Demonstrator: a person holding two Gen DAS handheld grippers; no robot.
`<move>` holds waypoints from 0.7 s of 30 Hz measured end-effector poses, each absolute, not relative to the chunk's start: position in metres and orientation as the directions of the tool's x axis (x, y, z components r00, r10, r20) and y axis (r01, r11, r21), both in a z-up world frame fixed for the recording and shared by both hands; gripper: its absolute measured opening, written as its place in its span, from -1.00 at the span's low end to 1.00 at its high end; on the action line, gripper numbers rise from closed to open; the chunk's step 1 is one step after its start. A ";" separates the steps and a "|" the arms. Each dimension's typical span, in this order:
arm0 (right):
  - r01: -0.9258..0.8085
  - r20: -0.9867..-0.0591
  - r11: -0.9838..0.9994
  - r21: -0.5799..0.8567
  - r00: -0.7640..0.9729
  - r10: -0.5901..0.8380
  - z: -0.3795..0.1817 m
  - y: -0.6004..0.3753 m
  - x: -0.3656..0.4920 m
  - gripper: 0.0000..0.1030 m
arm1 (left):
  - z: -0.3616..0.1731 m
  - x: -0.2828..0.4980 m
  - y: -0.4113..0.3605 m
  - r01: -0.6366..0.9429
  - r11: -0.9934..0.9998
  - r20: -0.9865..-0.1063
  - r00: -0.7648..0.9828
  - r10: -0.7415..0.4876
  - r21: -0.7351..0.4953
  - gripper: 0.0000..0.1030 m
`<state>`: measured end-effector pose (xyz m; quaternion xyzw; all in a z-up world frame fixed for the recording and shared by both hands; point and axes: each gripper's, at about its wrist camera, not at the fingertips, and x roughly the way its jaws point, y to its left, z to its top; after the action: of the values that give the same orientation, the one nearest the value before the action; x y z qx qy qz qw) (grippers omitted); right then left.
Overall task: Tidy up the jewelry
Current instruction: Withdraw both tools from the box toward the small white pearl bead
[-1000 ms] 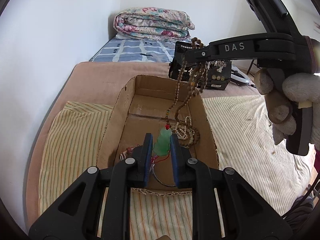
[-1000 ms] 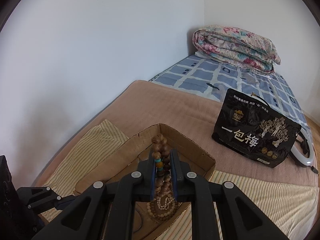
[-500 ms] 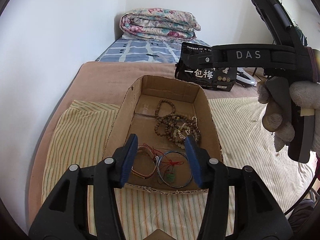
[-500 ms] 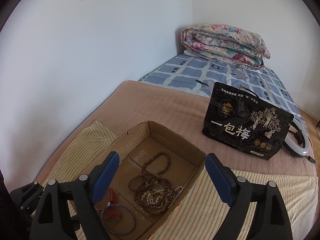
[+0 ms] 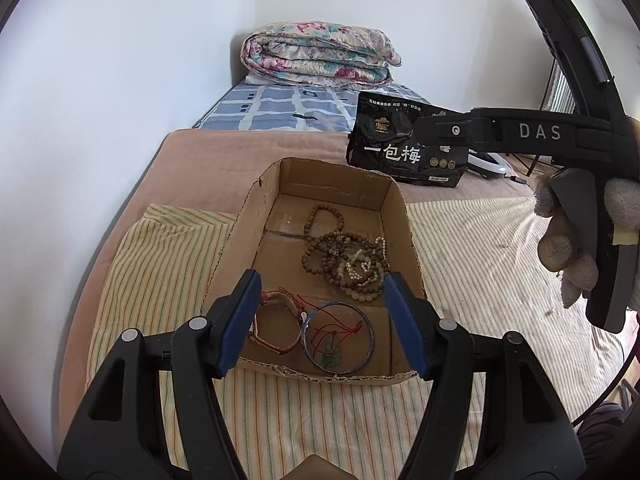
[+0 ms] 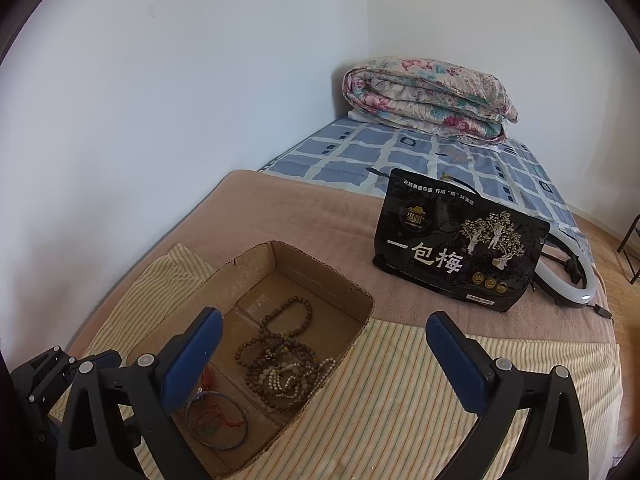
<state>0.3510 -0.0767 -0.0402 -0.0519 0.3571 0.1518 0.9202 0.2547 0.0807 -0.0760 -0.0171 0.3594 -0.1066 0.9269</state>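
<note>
An open cardboard box [image 5: 412, 240] [image 6: 320, 268] lies on a striped cloth. Inside it, a pile of brown bead necklaces [image 5: 344, 260] [image 6: 280, 364] fills the far right part. Nearer lie a blue bangle [image 5: 338, 338] [image 6: 218, 426] ringing a green pendant on red cord [image 5: 332, 356], and a pink braided bracelet [image 5: 276, 328]. My left gripper [image 5: 323, 280] hovers over the box's near end, its jaws opening with nothing pressed between them. My right gripper [image 6: 324, 316] is above the box's right edge, jaws opening wide and empty. A gloved hand [image 5: 560, 240] holds it.
A black snack bag [image 5: 404, 148] [image 6: 456, 248] stands behind the box on the brown blanket. A white ring light [image 6: 568, 280] lies to its right. A folded floral quilt [image 5: 320, 56] sits at the far corner. The white wall runs along the left.
The left gripper let go of the green pendant and the right let go of the hanging bead necklace. Both now lie in the box, and both grippers have spread and drawn back.
</note>
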 end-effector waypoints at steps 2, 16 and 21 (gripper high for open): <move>-0.317 -0.667 0.948 -0.001 0.707 0.236 -0.038 -0.083 0.345 0.99 | -0.074 0.253 0.077 0.190 0.976 -0.660 0.721 -0.213 -0.108 0.28; -0.281 -0.619 0.959 -0.043 0.761 0.195 -0.015 -0.142 0.297 0.99 | -0.058 0.241 0.031 0.234 0.967 -0.643 0.727 -0.240 -0.097 0.28; -0.265 -0.607 0.963 -0.052 0.774 0.180 -0.010 -0.171 0.279 0.99 | -0.053 0.238 0.011 0.257 0.962 -0.639 0.726 -0.254 -0.090 0.28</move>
<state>0.2794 -0.1712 -0.0105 -0.0675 0.3147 0.1185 0.9394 0.2376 0.0108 -0.0533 0.0025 0.3435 -0.1376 0.9290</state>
